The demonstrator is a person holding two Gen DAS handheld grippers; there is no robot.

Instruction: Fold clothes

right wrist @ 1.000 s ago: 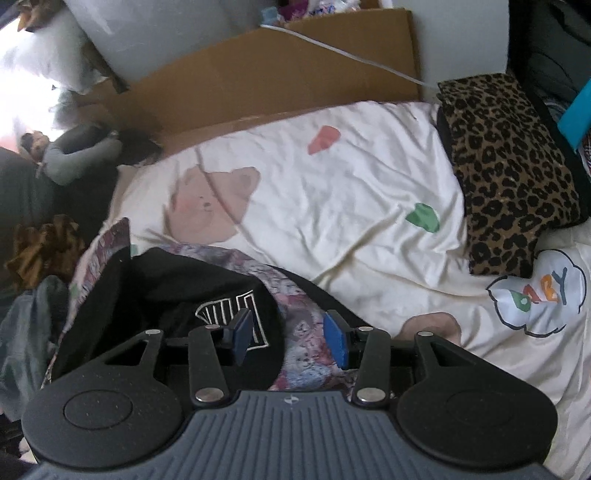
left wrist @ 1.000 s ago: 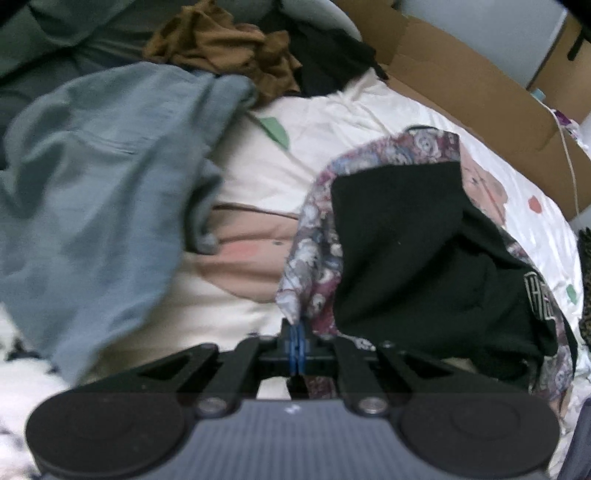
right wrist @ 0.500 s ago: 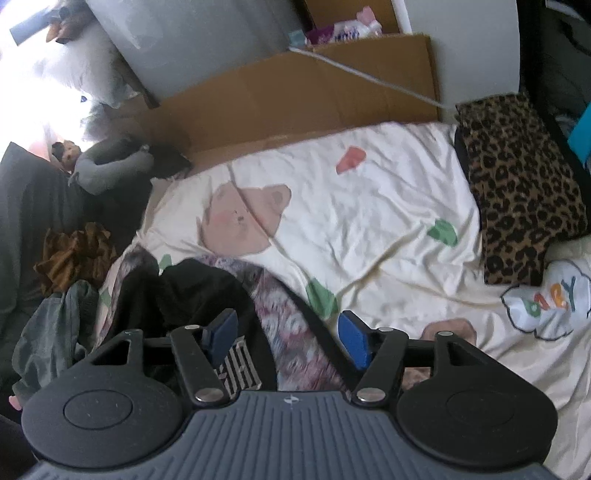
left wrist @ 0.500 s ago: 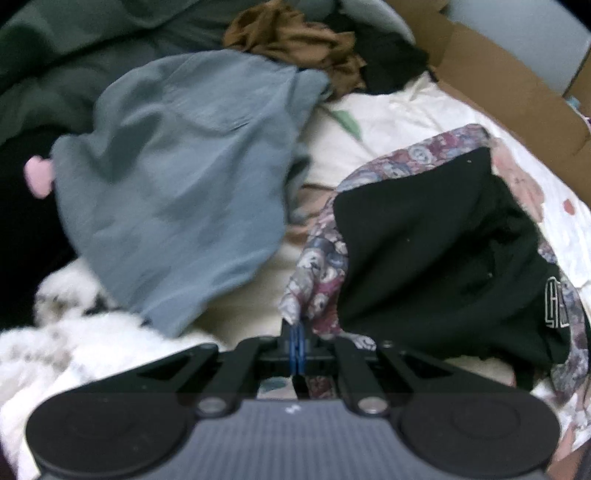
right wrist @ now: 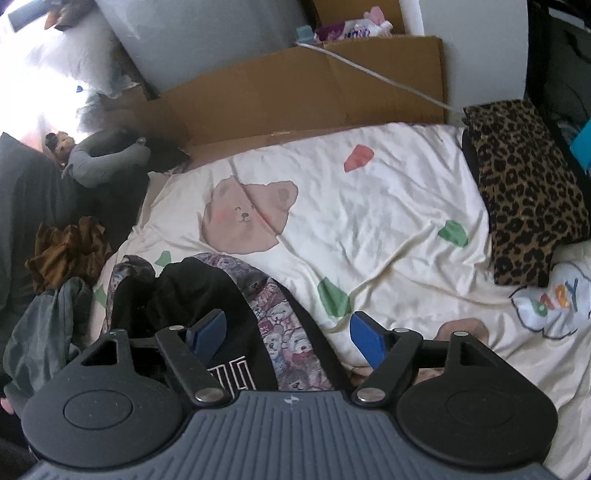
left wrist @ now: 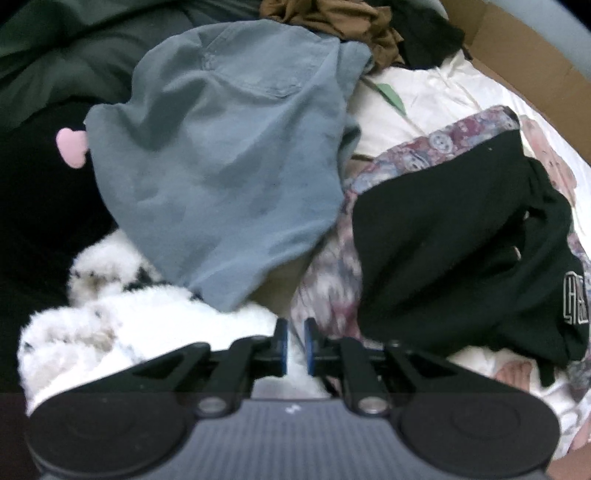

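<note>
A black garment [left wrist: 443, 240] with white lettering and a bear-patterned lining [left wrist: 332, 280] lies crumpled on the cream bedsheet [left wrist: 424, 92]. My left gripper [left wrist: 295, 345] hangs just short of the lining's near edge. It is open by a narrow gap with nothing between the pads. A blue-grey garment [left wrist: 229, 155] lies to its left. In the right wrist view the same black garment [right wrist: 192, 291] and lining [right wrist: 291, 347] lie under my right gripper [right wrist: 287, 325], which is open wide and empty.
A brown garment [left wrist: 332, 14] and dark clothes are heaped at the far end. A white fluffy blanket [left wrist: 129, 332] lies near left. A folded leopard-print piece [right wrist: 524, 192] rests at the sheet's right edge. Cardboard [right wrist: 295, 92] lines the wall behind the bed.
My left gripper has let go of the patterned lining's edge and opened slightly while swinging left. The right gripper has opened wider and pulled back from the black garment.
</note>
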